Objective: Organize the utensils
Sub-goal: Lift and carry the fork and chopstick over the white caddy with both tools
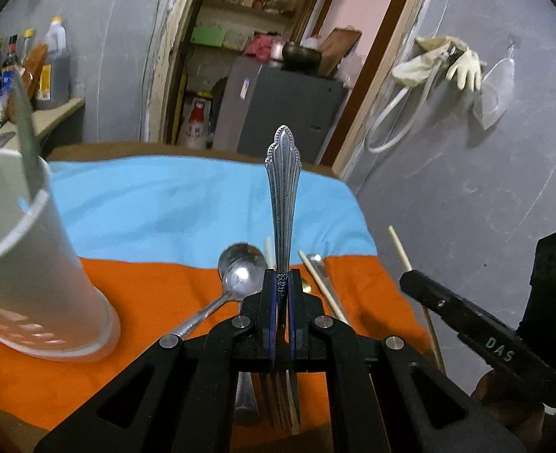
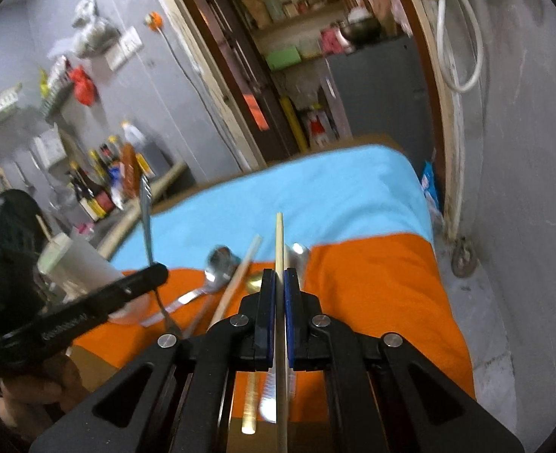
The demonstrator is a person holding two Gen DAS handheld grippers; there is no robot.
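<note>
Grip check: my left gripper (image 1: 282,277) clamps 1 ornate steel fork (image 1: 282,188), my right gripper (image 2: 279,277) 1 pale wooden chopstick (image 2: 279,241). I keep both upright, lowering them into the white plastic cup (image 1: 32,264).

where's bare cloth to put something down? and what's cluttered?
Free: the blue band beyond the spoons, and the orange band's right part, right of the right gripper. Crowded: the orange centre, spoons and chopstick, with the white cup left.
</note>
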